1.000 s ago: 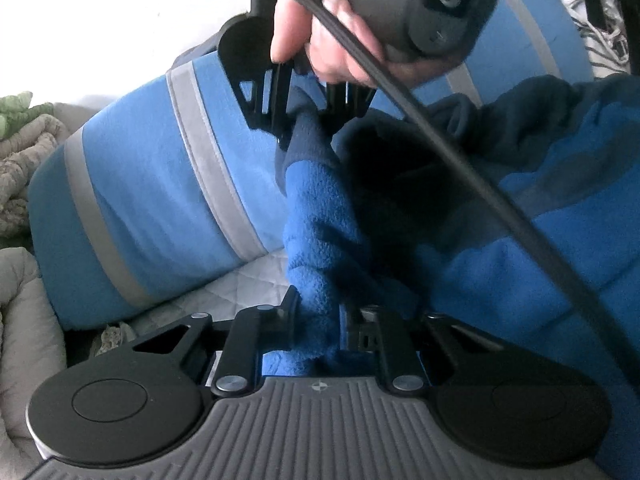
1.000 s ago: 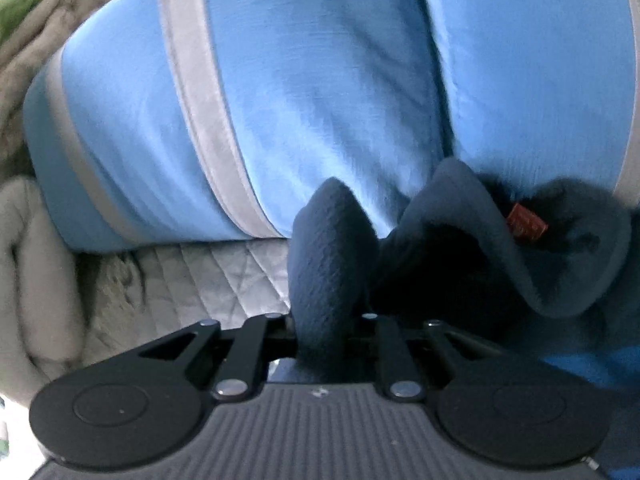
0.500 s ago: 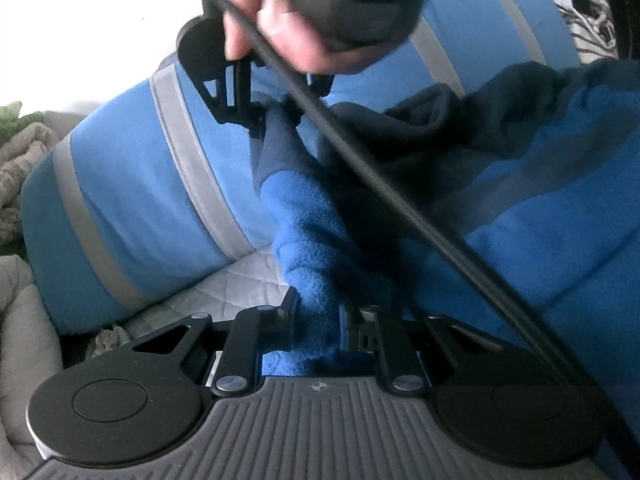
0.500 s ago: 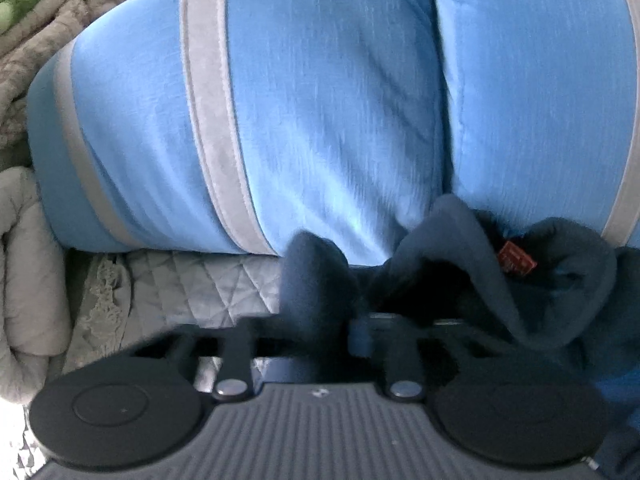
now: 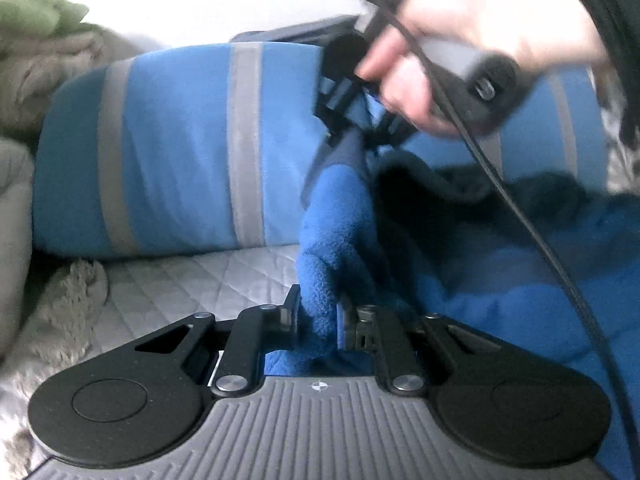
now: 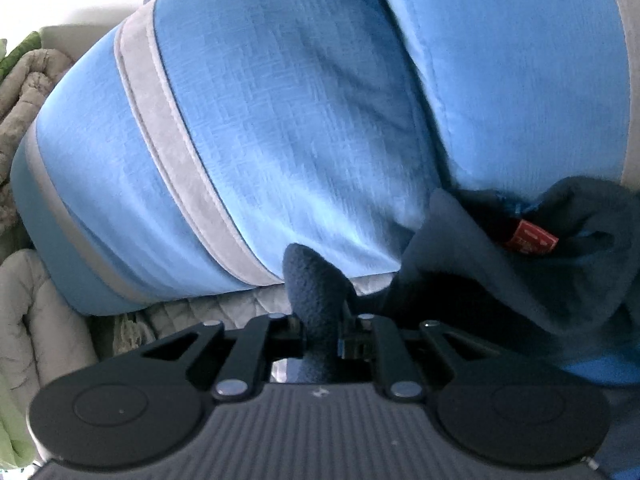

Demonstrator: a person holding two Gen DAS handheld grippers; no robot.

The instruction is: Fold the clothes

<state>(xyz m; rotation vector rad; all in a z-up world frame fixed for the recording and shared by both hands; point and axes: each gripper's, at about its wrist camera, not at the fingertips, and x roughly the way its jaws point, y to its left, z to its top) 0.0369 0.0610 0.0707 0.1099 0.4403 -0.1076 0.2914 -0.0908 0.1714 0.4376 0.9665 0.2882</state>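
Holding a stretch of the royal-blue fleece garment with navy trim between both claws rn, above the grey quilted bed cover and in front of the light-blue bolster pillow with grey stripes. Left claw is clamped on the bright blue fleece; right claw is clamped on the navy edge, prob the collar or cuff.

What could go wrong imo: fleece is thick and bunched into a roll in both grips, so a layer could slide out if the two pull apart too hard, esp on the right where only a narrow nub pokes past the fingers. Also the black cable hangs across the garment's far side and could snag the fabric.

View diffs: left cam shows the person's right hand on the handle, the cable, and the rest of the garment heaped to the right. Right cam misses all that but shows a small red label inside the navy fold, plus a second pillow touching the first.
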